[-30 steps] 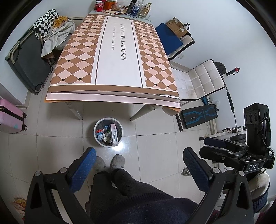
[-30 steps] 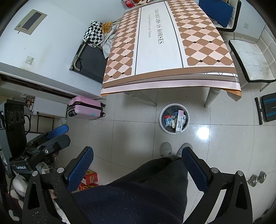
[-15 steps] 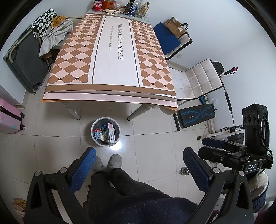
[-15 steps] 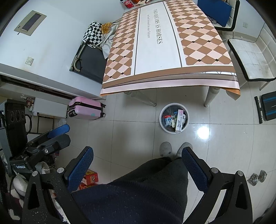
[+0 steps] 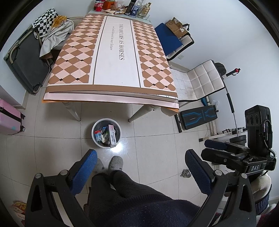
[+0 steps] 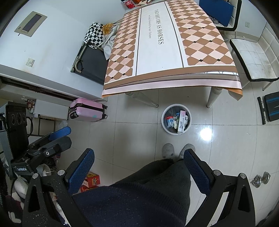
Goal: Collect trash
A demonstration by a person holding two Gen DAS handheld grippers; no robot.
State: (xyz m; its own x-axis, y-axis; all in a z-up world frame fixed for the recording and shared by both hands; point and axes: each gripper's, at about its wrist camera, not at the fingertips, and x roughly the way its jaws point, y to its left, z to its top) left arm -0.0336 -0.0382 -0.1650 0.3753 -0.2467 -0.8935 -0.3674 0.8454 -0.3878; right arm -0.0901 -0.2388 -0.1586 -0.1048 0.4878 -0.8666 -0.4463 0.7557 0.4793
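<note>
A white round trash bin (image 5: 95, 139) stands on the tiled floor in front of the table, holding several boxes and wrappers, among them a white "Doctor" box (image 5: 112, 135). The bin also shows in the right wrist view (image 6: 164, 126). My left gripper (image 5: 142, 165) is open and empty, held high above the floor and my legs. My right gripper (image 6: 139, 165) is open and empty at about the same height. Each gripper shows at the edge of the other's view.
A table with a checked cloth (image 5: 115, 52) stands beyond the bin, with bottles and cans (image 5: 137, 7) at its far end. A pink suitcase (image 6: 87, 110) is on the left, a white chair (image 5: 200, 82) and a black bench (image 5: 198, 117) on the right. A small dumbbell (image 6: 260, 179) lies on the floor.
Both grippers stay open and empty. The left wrist view has drifted slightly, so the table and bin sit a little more to the left. The right wrist view is nearly unchanged.
</note>
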